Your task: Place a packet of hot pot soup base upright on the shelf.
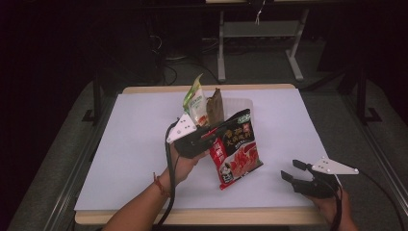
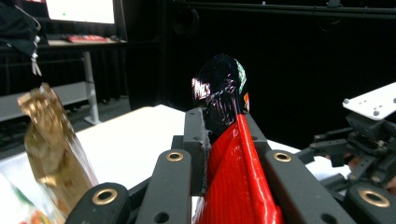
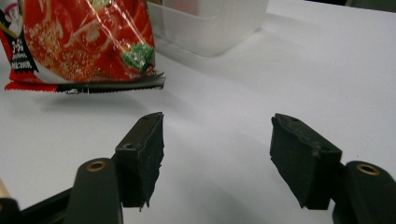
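Note:
A red and black noodle packet (image 1: pixel 238 154) hangs tilted just above the white table cover, with my left gripper (image 1: pixel 222 130) shut on its upper edge. In the left gripper view the packet (image 2: pixel 233 182) is pinched between the two black jaws and its dark top sticks up past them. In the right gripper view the packet's lower edge (image 3: pixel 88 42) floats over its shadow. My right gripper (image 1: pixel 292 169) rests near the front right of the table. Its jaws stand wide apart (image 3: pixel 217 149) with nothing between them.
A clear plastic tub (image 1: pixel 243 103) stands at the back middle of the table, its wall (image 3: pixel 210 23) close behind the packet. A green and white packet (image 1: pixel 195 103) and a brown packet (image 1: pixel 215 107) stand upright in it. A white sheet (image 1: pixel 139 154) covers the tabletop.

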Demonstrator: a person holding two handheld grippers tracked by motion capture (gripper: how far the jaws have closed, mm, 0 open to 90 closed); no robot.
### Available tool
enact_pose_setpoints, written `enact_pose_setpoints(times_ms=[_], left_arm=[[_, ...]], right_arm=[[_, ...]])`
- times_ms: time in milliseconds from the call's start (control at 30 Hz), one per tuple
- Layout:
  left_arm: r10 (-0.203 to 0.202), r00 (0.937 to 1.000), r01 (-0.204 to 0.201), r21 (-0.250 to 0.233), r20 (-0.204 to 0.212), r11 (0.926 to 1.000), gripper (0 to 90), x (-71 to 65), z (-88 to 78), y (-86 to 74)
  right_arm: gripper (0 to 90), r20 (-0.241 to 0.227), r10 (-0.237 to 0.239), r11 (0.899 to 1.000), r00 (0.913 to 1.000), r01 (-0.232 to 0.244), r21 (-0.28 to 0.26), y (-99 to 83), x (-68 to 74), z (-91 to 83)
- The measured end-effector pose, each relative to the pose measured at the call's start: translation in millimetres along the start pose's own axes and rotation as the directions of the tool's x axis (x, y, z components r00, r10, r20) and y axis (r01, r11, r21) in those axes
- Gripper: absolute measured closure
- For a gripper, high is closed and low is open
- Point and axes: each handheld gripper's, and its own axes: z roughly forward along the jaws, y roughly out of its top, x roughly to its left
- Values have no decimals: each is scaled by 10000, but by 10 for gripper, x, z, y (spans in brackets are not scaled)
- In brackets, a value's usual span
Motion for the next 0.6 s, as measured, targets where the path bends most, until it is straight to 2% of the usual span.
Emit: enact_pose_setpoints(times_ms=[67,300,433,600], left_arm=[[182,9997,-182,-1,-141,9998,778,6,16,52],[399,9977,-404,-90,-555,9991,777,65,90,238],[366,9969,-384,-246,-703,9990,777,100,118,347],[620,9928,-656,-325,-1026,9973,778,128,151,493]], right_arm=[[341,6,-2,10000,10000,2,21,0,5,0],[341,64,45,10000,10000,-45,1,-7,-10,-12],[342,58,58,10000,10000,-58,32,-12,-12,-15],[341,77,90,10000,9999,-90,-31,-15,-19,-27]])
